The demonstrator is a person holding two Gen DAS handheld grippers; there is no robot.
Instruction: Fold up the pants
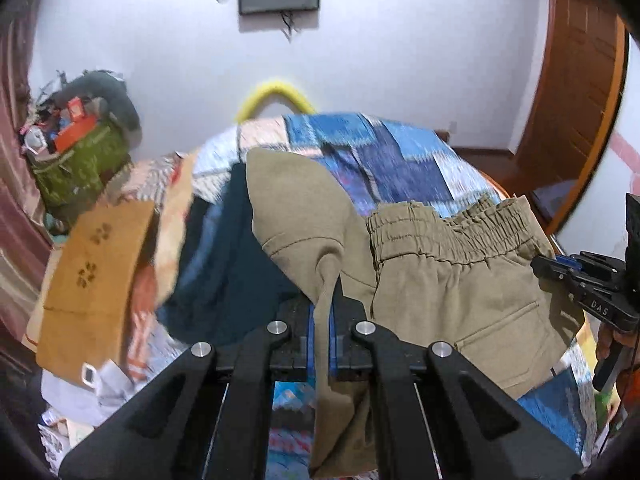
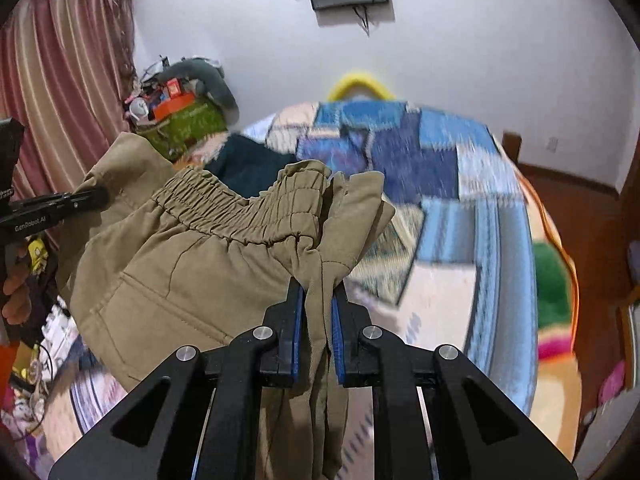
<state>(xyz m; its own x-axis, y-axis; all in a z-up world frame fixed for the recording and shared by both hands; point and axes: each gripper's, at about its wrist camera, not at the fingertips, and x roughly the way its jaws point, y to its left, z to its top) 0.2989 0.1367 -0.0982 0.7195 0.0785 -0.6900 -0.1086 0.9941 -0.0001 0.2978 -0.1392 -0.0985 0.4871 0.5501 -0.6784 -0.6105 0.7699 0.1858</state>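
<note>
Both sets of jaws are clamped on the khaki pants (image 1: 440,280): the left gripper (image 1: 320,312) pinches a bunched fold, the right gripper (image 2: 318,300) pinches fabric just below the elastic waistband, lifting them above the patchwork bedspread (image 2: 460,184). Beyond, a green bag (image 1: 80,164) brims with clutter.

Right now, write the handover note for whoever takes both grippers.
Left gripper: shut on a pinch of the khaki pants.
Right gripper: shut on bunched fabric just below the elastic waistband.
Pants hang lifted between the two grippers above the patchwork bedspread; a dark teal garment lies on the bed beneath.
Done: pants picked up.
Left: no tidy fold shows yet; lay them flat and fold them.
</note>
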